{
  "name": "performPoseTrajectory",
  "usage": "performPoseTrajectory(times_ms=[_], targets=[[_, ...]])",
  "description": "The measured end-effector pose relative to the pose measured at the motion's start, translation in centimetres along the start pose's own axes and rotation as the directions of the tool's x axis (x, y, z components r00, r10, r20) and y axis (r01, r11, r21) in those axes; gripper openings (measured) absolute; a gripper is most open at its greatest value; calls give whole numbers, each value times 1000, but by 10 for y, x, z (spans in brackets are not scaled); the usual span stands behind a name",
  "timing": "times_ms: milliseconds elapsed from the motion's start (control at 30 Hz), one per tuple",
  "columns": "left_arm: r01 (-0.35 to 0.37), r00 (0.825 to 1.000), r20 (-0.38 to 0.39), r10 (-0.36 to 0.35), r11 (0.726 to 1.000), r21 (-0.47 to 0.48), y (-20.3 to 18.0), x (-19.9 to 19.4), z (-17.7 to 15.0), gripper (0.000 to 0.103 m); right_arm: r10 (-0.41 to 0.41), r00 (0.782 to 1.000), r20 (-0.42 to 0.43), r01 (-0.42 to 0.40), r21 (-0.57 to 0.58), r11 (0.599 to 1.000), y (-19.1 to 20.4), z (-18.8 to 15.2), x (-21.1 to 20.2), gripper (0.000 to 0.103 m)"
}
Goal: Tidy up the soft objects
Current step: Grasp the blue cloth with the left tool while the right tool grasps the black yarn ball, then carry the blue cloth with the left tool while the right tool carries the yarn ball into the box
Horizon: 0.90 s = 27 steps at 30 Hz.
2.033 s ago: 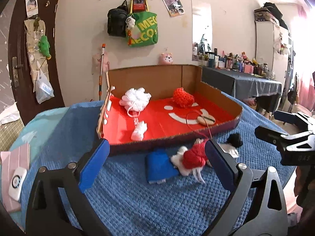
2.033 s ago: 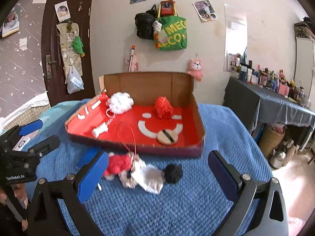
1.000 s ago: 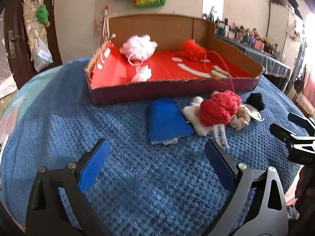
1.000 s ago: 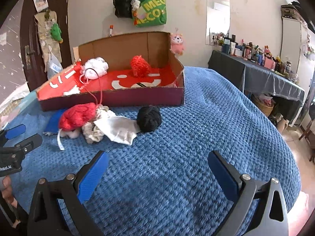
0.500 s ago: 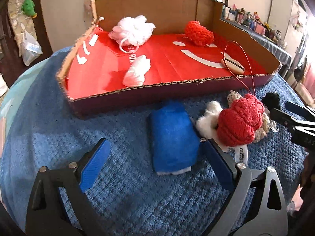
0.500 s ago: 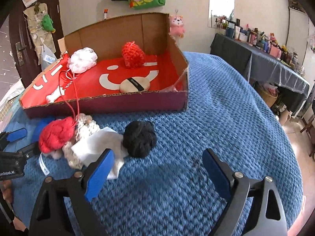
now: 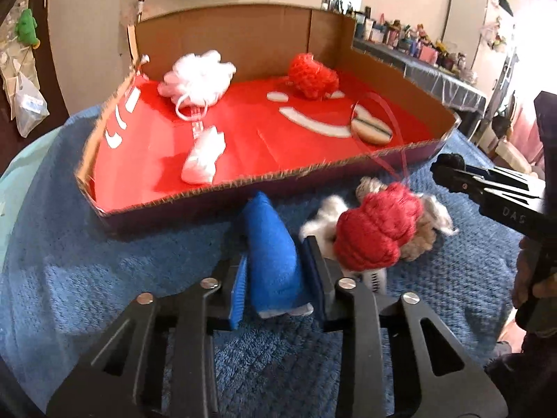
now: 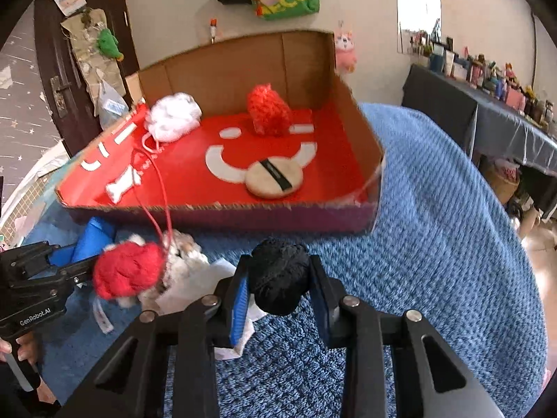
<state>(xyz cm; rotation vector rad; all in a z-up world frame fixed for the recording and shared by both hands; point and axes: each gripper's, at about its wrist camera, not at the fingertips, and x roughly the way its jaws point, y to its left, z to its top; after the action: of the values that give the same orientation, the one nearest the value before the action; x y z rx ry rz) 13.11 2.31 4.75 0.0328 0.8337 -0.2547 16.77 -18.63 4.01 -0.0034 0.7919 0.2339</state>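
Blue blanket (image 7: 87, 278), left gripper (image 7: 275, 278) newly pinching blue pad (image 7: 271, 261), right gripper (image 8: 280, 285) black ball (image 8: 278, 275)

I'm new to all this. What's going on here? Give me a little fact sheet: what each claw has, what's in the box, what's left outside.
left gripper: jaws just closed, shut on blue cloth
right gripper: jaws just closed, shut on black pom-pom
cardboard box: white pouf, red pouf, round puff pad, small white piece
left outside on blue blanket: red knitted ball, pale fluffy bits, white cloth
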Motion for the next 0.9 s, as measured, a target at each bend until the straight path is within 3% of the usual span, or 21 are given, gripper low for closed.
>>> performPoseTrajectory(times_ms=[200,733,900], targets=[[10,998,67,-11,1000,20,-3,-25,9,23,7,998,56,-6,-8,1000,3,7,-23,34],[28,995,93,-29,999,20,-4,-40,6,23,10,996,90,-8,-23,1000,10,8,-39,34],[74,991,108,-75,997,10,-1,-43,16,23,33,995,99,-30,-31,999,13,13,-41,34]])
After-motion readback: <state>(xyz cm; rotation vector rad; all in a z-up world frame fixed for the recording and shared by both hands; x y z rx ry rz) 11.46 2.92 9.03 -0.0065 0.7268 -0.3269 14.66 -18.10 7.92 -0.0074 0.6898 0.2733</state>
